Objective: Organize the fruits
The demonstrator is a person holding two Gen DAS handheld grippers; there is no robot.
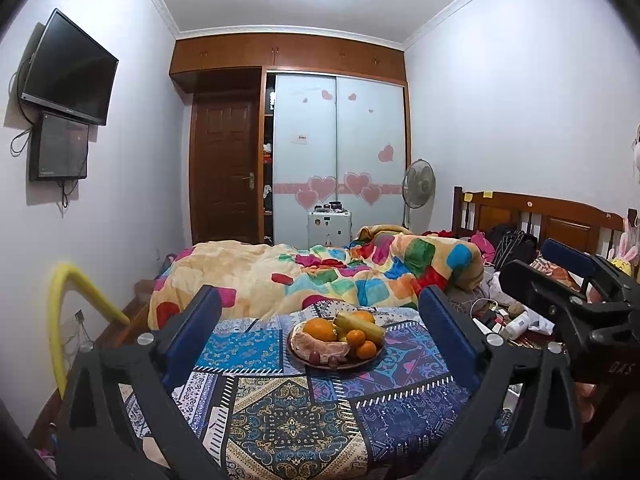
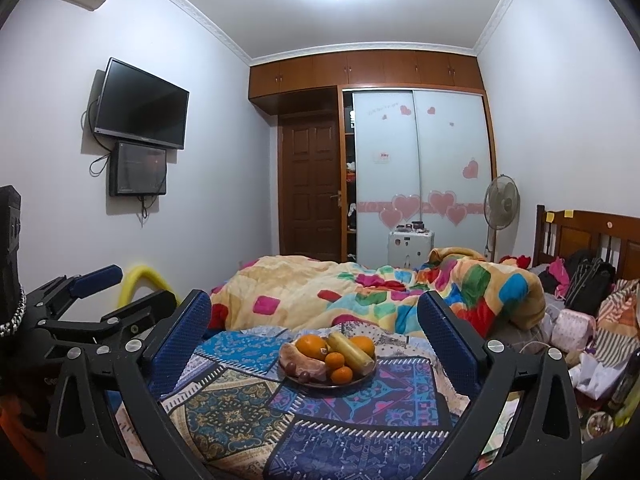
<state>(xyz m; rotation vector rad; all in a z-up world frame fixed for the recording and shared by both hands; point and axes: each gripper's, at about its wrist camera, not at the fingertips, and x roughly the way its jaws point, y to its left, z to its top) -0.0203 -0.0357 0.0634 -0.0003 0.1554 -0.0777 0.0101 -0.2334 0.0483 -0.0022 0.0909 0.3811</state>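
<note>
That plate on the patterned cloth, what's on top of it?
The plate holds a banana, several oranges, peeled citrus segments and small dark reddish fruits. Anything beneath the pile is covered.

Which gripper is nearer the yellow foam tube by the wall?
Left. The left gripper has the yellow foam tube just off its left side; the right gripper sits farther right, with the left gripper between it and the tube.
</note>
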